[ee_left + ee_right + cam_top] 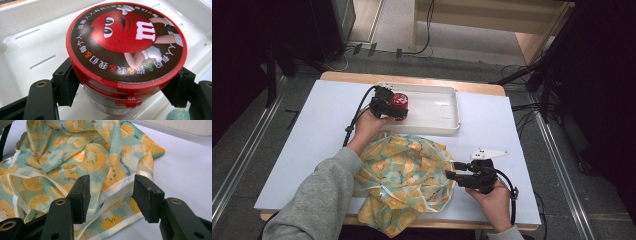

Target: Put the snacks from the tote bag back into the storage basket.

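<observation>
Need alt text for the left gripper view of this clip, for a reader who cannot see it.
The left gripper has its two black jaws closed on the sides of a round red-lidded M&M's candy tub, whose lid shows the red candy character ringed by Chinese text. The tub sits over a white plastic tray with slotted openings.

A round candy tub [126, 60] with a red lid showing a red cartoon candy figure stands upright inside the white tray [447, 107], at its left end. A crumpled fruit-print cloth [404, 177] lies just before the tray.
</observation>
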### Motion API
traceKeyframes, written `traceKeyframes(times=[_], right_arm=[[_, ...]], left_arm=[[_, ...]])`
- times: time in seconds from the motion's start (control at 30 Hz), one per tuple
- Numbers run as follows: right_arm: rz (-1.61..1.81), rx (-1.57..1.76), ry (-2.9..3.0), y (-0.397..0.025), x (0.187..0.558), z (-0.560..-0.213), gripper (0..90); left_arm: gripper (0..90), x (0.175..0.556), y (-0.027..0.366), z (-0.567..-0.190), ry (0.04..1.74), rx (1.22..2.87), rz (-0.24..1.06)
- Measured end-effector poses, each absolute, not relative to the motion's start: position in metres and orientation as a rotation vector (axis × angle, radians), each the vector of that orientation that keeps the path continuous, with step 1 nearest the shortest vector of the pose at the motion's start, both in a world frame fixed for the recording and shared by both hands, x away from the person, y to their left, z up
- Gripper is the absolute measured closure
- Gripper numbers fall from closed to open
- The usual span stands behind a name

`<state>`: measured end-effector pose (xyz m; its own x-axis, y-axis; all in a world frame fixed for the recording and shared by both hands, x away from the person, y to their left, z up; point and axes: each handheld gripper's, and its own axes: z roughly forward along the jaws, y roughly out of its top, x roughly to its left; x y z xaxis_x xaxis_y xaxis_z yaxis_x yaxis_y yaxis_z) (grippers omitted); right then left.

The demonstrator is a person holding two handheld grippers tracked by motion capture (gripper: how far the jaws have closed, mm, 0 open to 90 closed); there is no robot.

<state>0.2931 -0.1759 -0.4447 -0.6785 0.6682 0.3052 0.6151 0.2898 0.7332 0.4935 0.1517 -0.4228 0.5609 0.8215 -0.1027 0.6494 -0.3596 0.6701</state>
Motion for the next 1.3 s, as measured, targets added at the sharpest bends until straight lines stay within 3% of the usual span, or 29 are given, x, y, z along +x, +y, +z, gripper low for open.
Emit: traceKeyframes(times=[1.3], right_arm=[[1.364, 1.235, 2.468, -0.178, 0.293, -0.444, 49.4]], left_arm=[[25.3, 0.496, 0.142, -0.439, 1.189, 2.162, 0.310]])
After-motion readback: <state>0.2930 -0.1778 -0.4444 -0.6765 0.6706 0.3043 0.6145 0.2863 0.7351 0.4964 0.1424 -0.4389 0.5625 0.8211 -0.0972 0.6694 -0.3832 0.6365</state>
